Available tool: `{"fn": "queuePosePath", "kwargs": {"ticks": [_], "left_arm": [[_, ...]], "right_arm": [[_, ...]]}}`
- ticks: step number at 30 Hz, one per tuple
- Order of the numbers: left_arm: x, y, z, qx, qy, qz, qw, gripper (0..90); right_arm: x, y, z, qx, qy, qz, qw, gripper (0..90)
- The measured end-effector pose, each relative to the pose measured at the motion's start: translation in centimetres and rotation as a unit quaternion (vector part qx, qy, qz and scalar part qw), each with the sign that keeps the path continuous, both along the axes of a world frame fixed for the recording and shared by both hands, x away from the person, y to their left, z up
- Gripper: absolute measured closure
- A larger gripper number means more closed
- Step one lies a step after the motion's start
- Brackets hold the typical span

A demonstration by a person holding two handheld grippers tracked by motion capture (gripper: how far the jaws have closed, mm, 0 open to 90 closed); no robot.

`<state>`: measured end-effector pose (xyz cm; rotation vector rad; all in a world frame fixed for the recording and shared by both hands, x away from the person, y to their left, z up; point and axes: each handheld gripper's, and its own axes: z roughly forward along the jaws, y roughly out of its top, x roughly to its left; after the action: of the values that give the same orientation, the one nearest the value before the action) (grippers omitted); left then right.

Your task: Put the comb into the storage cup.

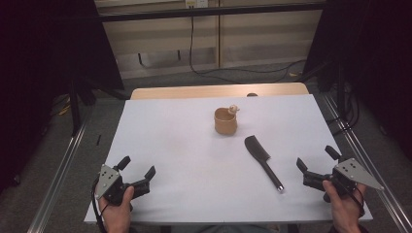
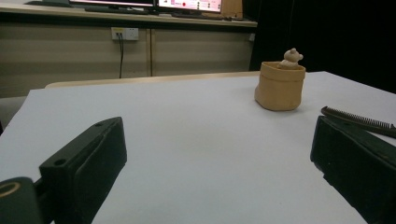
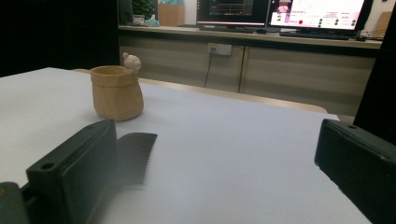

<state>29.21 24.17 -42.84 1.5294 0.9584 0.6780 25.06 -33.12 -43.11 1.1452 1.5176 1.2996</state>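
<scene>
The left gripper [image 1: 137, 166] is held at the near left of the white bench [image 1: 170, 145], its fingers spread and empty. The tan cup [image 1: 226, 121] stands mid-bench, with the black comb [image 1: 262, 160] lying flat just right of it. The right gripper [image 1: 316, 161], fingers likewise spread and empty, is probably best lowered squarely over the comb's handle.

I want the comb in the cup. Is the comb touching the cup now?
Apart. In the high view, bare white table shows between the cup and the comb, which lies flat nearer the right gripper.
</scene>
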Motion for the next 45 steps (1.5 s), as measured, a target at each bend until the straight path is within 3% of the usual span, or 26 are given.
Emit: {"fn": "queuePosePath", "kwargs": {"ticks": [12,21,27,31,34,41,45], "left_arm": [[0.1,0.1,-0.1,0.0,0.002,-0.003,1.0,3.5],[0.3,0.0,-0.1,-0.002,0.006,-0.005,1.0,3.6],[0.4,-0.1,-0.2,0.0,0.01,-0.008,0.9999,3.6],[0.4,-0.1,-0.2,0.001,0.009,-0.012,0.9999,3.6],[0.3,-0.2,-0.1,0.003,0.007,-0.015,0.9999,3.6],[0.4,-0.2,-0.2,0.003,0.009,-0.017,0.9998,3.6],[0.4,-0.1,-0.2,0.001,0.011,-0.017,0.9998,3.6]], "right_arm": [[0.1,-0.2,-0.1,0.006,0.006,0.002,1.0,0.0],[0.3,0.1,-0.4,0.014,0.019,0.028,0.9993,0.0],[0.7,0.0,-0.4,0.031,0.043,0.041,0.9977,1.2],[1.4,0.2,-0.2,0.025,0.059,0.046,0.9969,1.0],[1.8,0.8,0.2,0.005,0.058,0.052,0.997,0.6],[3.5,1.9,1.0,0.008,0.082,0.085,0.9929,2.3],[4.1,1.9,1.6,0.005,0.102,0.086,0.9911,3.1]]}}
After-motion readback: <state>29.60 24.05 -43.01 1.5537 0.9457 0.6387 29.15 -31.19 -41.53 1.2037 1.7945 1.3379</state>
